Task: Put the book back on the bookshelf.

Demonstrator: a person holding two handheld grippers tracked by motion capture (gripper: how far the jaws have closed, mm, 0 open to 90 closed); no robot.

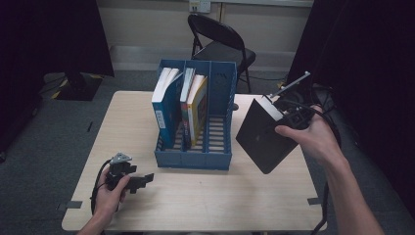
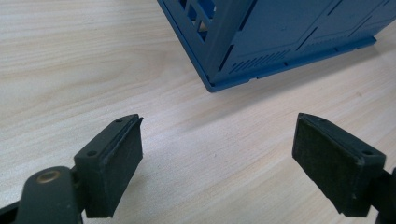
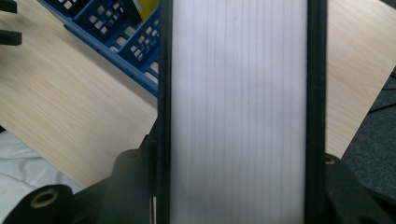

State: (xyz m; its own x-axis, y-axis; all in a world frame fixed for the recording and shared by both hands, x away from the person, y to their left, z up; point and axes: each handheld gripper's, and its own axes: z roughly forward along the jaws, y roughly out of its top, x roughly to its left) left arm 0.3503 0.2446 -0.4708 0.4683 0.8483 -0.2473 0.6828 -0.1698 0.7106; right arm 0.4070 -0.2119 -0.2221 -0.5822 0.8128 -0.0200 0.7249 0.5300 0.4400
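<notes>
**Black book up in the air, file rack waiting on the table**

Nearest to the person, at about 7 o'clock on the wooden table (image 1: 205,196), the left gripper (image 1: 142,178) sits low over the bare wood with its jaws spread wide and nothing between them. In the left gripper view the pads (image 2: 116,163) frame plain tabletop, with a corner of the blue file rack (image 2: 280,42) at roughly 1 o'clock.

Over at 3 o'clock, the right gripper (image 1: 281,105) is clamped on a thick black book (image 1: 266,134), held tilted above the table's right edge, off the surface. The right gripper view looks straight down the white page edge (image 3: 238,112) between the black covers, jaws pressed on both sides.

Further back, around 12 o'clock, the rack stands mid-table with several books (image 1: 166,105) upright in its left and middle slots. Behind the table is a black folding chair (image 1: 220,44).
</notes>
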